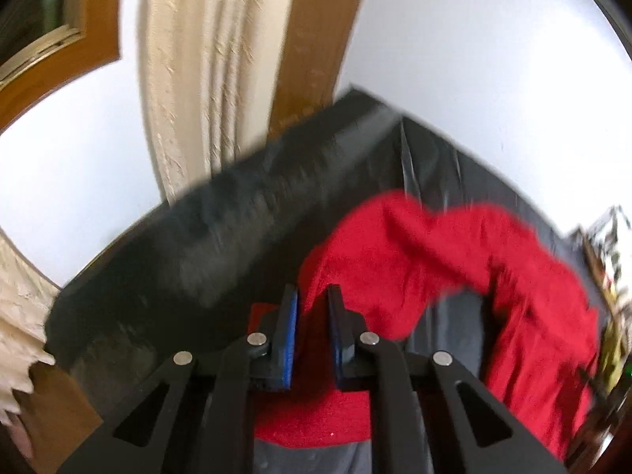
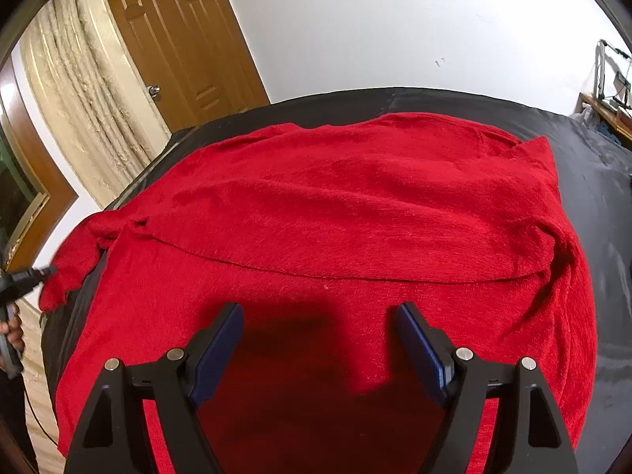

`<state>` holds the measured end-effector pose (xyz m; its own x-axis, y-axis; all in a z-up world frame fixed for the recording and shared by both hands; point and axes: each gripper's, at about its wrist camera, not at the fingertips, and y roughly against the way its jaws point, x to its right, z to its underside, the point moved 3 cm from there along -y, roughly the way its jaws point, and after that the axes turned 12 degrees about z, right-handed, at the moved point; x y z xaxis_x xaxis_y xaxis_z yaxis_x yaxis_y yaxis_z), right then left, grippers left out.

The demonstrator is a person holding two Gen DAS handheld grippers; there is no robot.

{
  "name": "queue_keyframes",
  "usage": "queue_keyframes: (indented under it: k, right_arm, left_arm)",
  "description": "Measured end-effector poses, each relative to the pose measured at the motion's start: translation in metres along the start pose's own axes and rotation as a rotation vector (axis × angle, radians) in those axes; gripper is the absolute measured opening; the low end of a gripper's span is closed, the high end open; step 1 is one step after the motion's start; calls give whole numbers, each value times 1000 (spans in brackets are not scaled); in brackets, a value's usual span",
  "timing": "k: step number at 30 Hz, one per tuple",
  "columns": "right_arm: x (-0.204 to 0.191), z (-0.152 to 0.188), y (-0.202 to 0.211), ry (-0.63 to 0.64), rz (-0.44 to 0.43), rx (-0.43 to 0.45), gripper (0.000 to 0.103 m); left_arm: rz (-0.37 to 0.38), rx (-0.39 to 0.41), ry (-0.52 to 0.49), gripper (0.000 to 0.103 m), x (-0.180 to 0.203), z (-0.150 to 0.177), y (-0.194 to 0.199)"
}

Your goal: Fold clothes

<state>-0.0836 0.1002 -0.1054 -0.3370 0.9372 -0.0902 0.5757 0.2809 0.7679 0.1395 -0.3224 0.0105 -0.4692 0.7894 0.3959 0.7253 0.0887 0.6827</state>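
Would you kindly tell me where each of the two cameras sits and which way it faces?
Left wrist view: on the left gripper, looking down along its nearly shut fingers, red fabric between them, at the fuzzy red garment on the black-covered table.
Right wrist view: on the right gripper, jaws open, above the garment's near hem; a hand shows far left.
Shared: garment, table, cream curtain, white wall.

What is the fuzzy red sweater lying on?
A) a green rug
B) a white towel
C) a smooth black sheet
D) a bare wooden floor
C: in the right wrist view the fuzzy red sweater lies spread out on a smooth black sheet that shows dark and shiny around its edges.
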Motion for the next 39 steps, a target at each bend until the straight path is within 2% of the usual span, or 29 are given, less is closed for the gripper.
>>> queue_keyframes:
  k: [4, 7, 10, 15, 19, 23, 29, 32, 34, 36, 39]
  right_arm:
    - [-1, -1, -1, 4, 6, -1, 81]
    - [0, -1, -1, 2, 6, 0, 81]
    - [0, 0, 0, 1, 7, 1, 81]
    - [1, 0, 0, -1, 3, 1, 81]
    - [3, 0, 0, -8, -5, 2, 81]
    - [4, -1, 0, -15, -12, 4, 81]
    - [6, 0, 3, -24, -9, 12, 81]
    - [8, -1, 4, -30, -11, 18, 81]
    - [11, -1, 4, -38, -16, 15, 81]
    - [14, -1, 3, -50, -22, 16, 81]
    - [18, -2, 4, -66, -26, 20, 81]
  left_arm:
    - [88, 22, 73, 16, 8, -28, 9]
    - [142, 19, 79, 16, 29, -41, 9]
    - [184, 22, 30, 16, 69, -54, 3]
    - [303, -1, -98, 16, 165, -63, -12]
    - [420, -73, -234, 16, 262, -46, -34]
    - [503, -171, -350, 16, 344, -12, -60]
    - [547, -364, -480, 17, 427, 46, -116]
    - [547, -464, -546, 35, 448, 72, -145]
    - [558, -483, -574, 52, 451, 81, -147]
    - [571, -463, -580, 61, 447, 80, -141]
    - [558, -388, -587, 74, 431, 64, -129]
